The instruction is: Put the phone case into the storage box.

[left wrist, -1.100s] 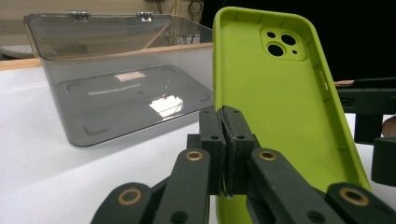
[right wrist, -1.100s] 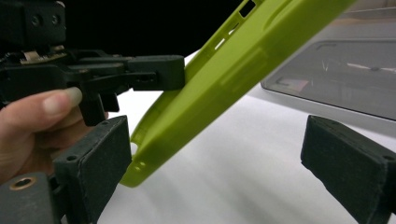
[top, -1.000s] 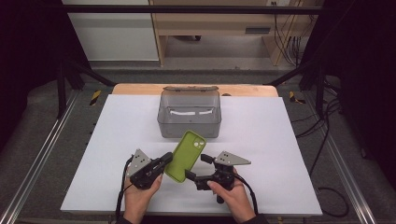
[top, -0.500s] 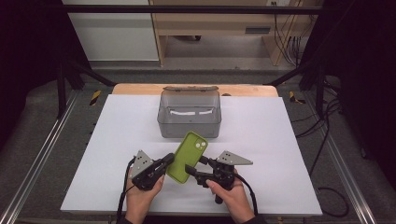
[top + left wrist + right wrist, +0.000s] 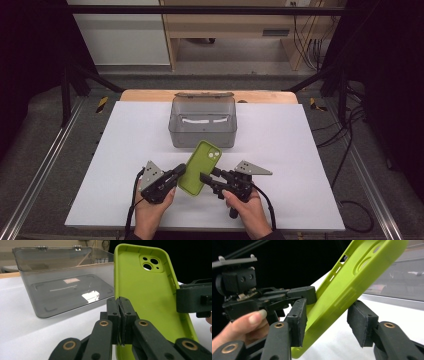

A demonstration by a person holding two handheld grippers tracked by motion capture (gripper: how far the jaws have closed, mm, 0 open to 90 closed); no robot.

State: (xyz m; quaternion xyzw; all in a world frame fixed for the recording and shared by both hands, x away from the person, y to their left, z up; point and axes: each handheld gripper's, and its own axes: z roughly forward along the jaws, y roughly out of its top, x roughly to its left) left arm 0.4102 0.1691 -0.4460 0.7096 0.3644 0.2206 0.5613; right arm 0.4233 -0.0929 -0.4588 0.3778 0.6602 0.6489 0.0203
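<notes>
— How many phone cases do we see?
— We see one green phone case [image 5: 199, 166]

— How many boxes do we count?
— We count one clear grey box [image 5: 202, 121], with one lid on it

— And grippers?
— We count two: one left gripper [image 5: 176, 174] and one right gripper [image 5: 207, 181]. We see two hands too, one on each gripper

— How many tables?
— One white table [image 5: 125, 145]

— How many camera holes are in the case?
— We count two big round holes

Tilted green phone case [image 5: 199, 167], seemingly aloft
</notes>
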